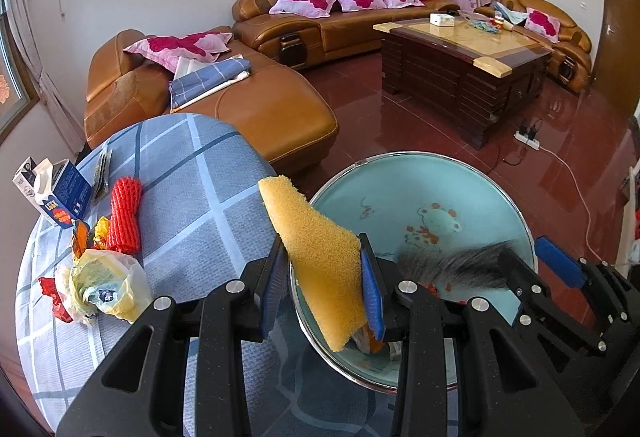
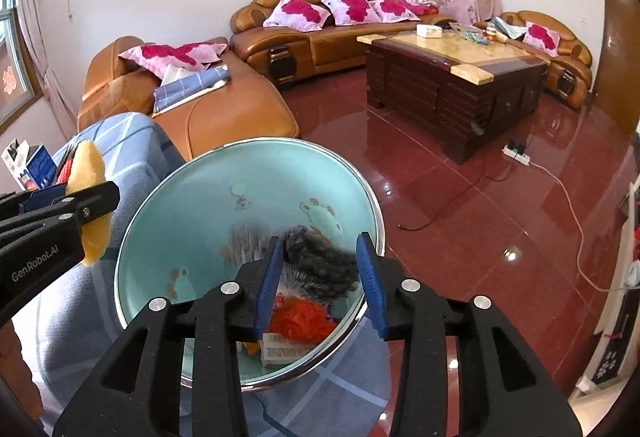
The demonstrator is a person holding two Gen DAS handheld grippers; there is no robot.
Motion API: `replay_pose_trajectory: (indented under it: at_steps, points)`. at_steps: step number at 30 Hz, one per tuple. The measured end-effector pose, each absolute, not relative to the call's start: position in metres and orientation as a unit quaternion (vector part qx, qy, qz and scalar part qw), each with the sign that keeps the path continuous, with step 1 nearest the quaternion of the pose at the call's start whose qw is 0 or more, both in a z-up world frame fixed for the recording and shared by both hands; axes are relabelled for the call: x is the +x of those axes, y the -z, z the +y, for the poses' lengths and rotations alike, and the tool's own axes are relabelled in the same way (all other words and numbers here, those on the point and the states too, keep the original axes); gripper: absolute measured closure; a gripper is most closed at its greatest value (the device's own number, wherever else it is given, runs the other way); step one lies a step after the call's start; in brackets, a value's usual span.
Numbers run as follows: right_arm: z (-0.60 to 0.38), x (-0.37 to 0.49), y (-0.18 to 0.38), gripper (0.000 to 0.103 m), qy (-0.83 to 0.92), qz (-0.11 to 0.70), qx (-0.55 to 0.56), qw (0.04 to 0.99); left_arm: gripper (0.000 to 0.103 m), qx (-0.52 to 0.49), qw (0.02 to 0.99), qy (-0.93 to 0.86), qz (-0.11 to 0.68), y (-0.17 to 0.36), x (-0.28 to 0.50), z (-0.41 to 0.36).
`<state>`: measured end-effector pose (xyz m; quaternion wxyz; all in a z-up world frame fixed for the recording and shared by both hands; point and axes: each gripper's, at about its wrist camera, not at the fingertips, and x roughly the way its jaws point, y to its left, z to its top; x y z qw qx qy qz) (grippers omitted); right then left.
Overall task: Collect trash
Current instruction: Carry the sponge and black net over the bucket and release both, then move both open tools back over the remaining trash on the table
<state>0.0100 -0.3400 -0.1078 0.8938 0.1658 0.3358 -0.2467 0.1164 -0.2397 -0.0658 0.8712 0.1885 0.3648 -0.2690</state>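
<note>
From the left wrist, the left gripper [image 1: 325,287] pinches a yellow sponge [image 1: 316,257] over the teal basin's [image 1: 460,173] rim. From the right wrist, the right gripper [image 2: 320,287] has fingers spread, a grey furry clump [image 2: 320,261] loose between them; orange scraps [image 2: 302,321] and a carton [image 2: 280,351] lie in the basin.

Both tools share one build. The left gripper [image 1: 324,277] has matte black, faintly speckled plastic linkage arms with triangular cut-outs, joined by round silver pivot pins, and its fingers [image 1: 372,293] carry ribbed blue pads on their inner faces. The right gripper [image 2: 320,277] shows the same black arms, silver pins and blue ribbed pads. From the right wrist view, the left tool's side bears small silver screws and white "GenRobot.AI" lettering.
</note>
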Motion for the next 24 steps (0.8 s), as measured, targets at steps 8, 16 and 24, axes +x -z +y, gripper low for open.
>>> replay_pose_trajectory:
  at_steps: [8,16,24]
  points:
    - [-0.350,-0.005,0.090,0.063,0.288,0.285,0.182,0.896,0.068,0.193,0.869,0.271,0.365,0.064,0.116,-0.245]
    - [-0.365,-0.020,0.088,0.063,0.341,0.266,0.203,0.879,0.030,0.200,0.870,0.278,0.354,0.062,0.108,-0.262]
    - [-0.363,-0.024,0.084,0.062,0.342,0.257,0.204,0.880,0.020,0.191,0.881,0.263,0.345,0.053,0.107,-0.253]
